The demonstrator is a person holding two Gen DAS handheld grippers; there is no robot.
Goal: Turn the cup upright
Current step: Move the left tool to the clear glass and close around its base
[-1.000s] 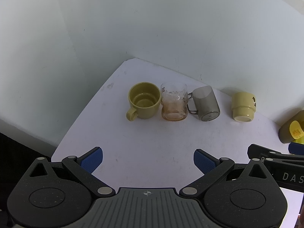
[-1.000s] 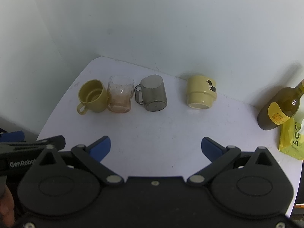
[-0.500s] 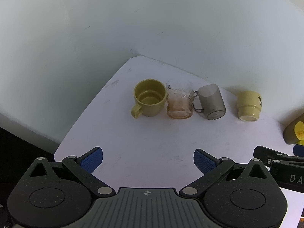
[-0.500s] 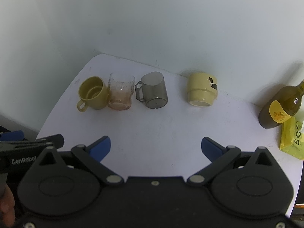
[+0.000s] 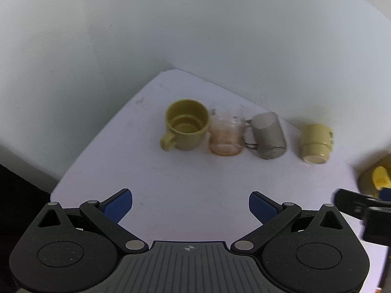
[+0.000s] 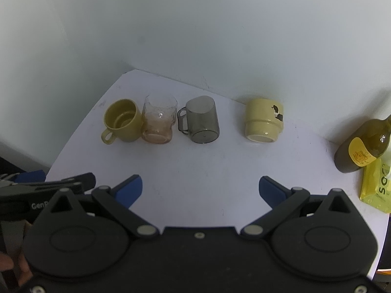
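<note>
Right gripper [image 6: 200,189]: jaws spread wide, nothing between the blue pads. Left gripper [image 5: 190,206]: likewise released and empty. Compared with one second ago, both views show the row of cups sitting a little farther ahead and higher in frame, so both tools have drawn slightly back; no cup has been touched, and the flip is judged not yet begun.

Ahead and slightly right of the right jaws, the pale yellow cup [image 6: 264,124] rests mouth-down, well apart from its neighbours. To its left stand the grey mug [image 6: 201,123], the glass cup [image 6: 160,122] and the olive mug [image 6: 122,122].

Bare table [image 6: 207,166] lies between jaws and cups. The table's left edge, the wall behind, and the bottle [image 6: 364,146] and yellow packet [image 6: 377,188] far right bound the room.
</note>
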